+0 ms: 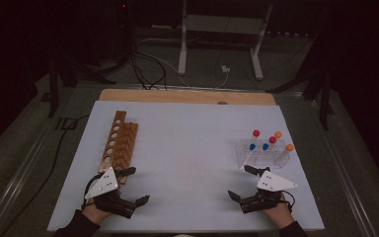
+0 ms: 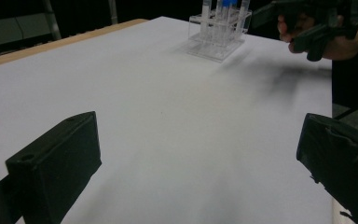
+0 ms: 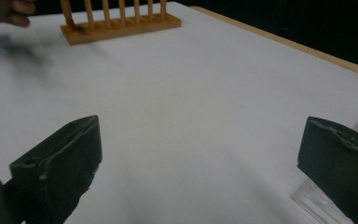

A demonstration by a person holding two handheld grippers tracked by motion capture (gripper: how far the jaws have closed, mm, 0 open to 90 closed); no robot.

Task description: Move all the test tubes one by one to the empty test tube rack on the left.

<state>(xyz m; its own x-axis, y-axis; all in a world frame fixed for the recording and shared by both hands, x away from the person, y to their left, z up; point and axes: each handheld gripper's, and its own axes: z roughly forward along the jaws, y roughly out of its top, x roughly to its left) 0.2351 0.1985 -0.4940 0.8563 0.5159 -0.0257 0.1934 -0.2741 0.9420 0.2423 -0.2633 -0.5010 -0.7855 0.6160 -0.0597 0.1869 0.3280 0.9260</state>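
While both grippers sit low at the near edge of the white table (image 1: 187,148), their jaws stand wide apart and hold nothing. From above, the left gripper (image 1: 136,186) is at the near left, its jaws pointing toward the table's middle, with the near end of the wooden rack (image 1: 119,143) just beside its far jaw. That rack lies along the left side and shows a row of round holes on its upper strip. The right gripper (image 1: 242,182) is at the near right, jaws pointing toward the middle too, and its far jaw is close to the clear rack (image 1: 264,155). In the clear rack stand 6 tubes (image 1: 271,146): 2 with red caps, 2 with orange, 2 with blue.

Along the left gripper's own jaws, bare tabletop lies between them, and the clear rack stands across the table beside the right hand (image 2: 340,39). The right gripper view likewise has bare table between its jaws, with the wooden rack at the far side.
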